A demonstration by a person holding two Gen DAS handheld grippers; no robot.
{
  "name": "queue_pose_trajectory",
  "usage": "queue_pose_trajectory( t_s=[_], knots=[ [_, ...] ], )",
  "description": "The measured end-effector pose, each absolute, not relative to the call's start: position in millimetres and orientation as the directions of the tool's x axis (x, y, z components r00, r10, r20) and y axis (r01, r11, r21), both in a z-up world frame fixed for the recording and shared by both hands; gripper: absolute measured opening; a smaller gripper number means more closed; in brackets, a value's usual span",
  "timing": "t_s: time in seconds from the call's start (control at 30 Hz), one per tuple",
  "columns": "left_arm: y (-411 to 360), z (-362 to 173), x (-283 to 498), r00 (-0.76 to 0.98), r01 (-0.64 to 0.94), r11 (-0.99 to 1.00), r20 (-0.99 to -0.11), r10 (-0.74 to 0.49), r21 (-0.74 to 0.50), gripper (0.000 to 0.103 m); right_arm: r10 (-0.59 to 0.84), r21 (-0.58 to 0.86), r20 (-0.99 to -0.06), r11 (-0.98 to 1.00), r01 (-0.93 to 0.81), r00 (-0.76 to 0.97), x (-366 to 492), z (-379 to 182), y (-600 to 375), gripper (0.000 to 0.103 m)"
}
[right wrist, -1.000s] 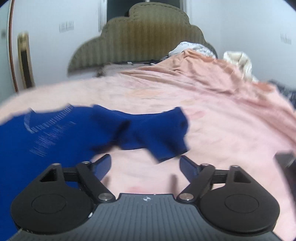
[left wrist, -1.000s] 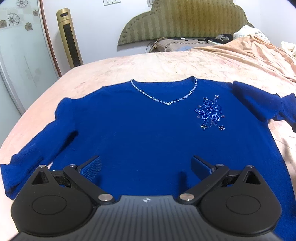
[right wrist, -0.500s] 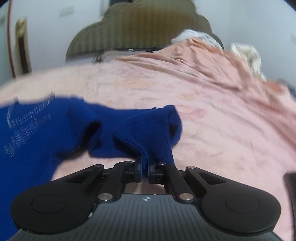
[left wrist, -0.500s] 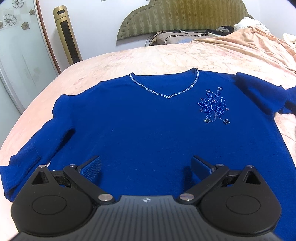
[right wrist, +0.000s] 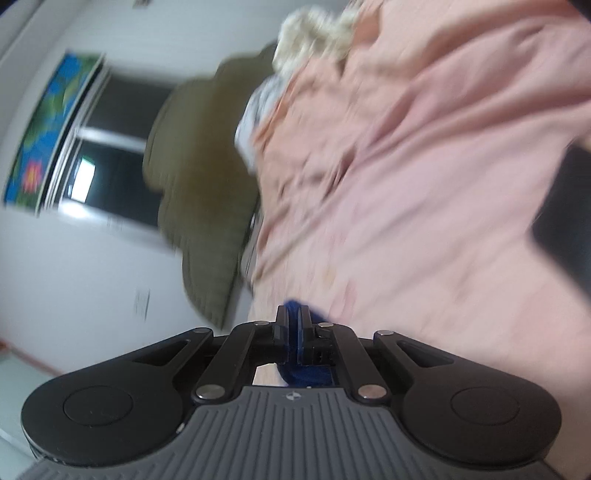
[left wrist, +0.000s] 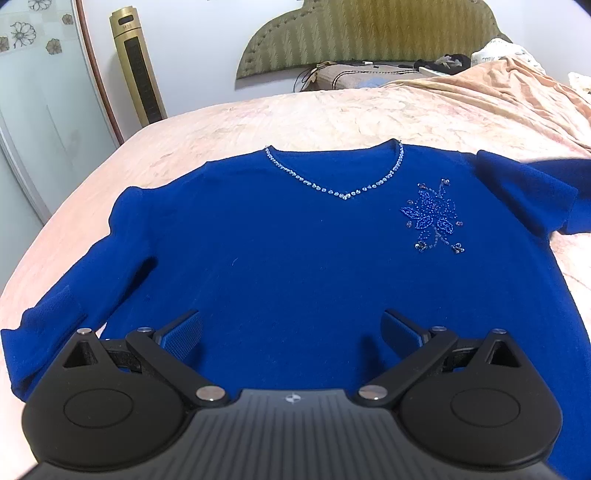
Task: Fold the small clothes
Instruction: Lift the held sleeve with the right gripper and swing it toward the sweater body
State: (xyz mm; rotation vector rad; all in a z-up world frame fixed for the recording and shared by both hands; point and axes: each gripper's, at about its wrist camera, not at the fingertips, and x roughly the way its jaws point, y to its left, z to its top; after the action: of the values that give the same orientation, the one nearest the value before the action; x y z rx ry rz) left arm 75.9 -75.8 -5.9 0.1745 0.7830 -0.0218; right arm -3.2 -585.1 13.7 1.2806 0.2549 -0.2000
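Blue sweater (left wrist: 295,251) spread flat on the pink bedspread (left wrist: 332,118) across mid-frame, left gripper (left wrist: 291,332) spread wide at lower centre above its hem, right gripper (right wrist: 294,332) pinching blue sweater fabric (right wrist: 295,325) at lower centre, view tilted and blurred, green headboard (left wrist: 369,33) at top

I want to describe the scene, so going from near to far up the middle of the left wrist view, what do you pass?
Open left tool → blue sweater body → beaded V neckline → pink bedspread → pillow → green headboard.
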Motion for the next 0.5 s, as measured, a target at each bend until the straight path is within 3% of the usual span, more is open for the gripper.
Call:
queue_pose_trajectory(
  t_s=[0.23,0.5],
  knots=[
    [-78.6,-5.4,74.7,0.714,0.100,0.981,-0.699,0.044,0.164,0.103,-0.127,0.891,-0.338,0.275,0.360,0.933,-18.9,16.8,-619.8,0.007],
    [-78.4,-5.3,72.5,0.716,0.104,0.979,-0.696,0.049,0.176,0.103,-0.242,0.765,-0.482,0.352,0.539,0.842,-7.5,16.7,-652.5,0.010]
  ],
)
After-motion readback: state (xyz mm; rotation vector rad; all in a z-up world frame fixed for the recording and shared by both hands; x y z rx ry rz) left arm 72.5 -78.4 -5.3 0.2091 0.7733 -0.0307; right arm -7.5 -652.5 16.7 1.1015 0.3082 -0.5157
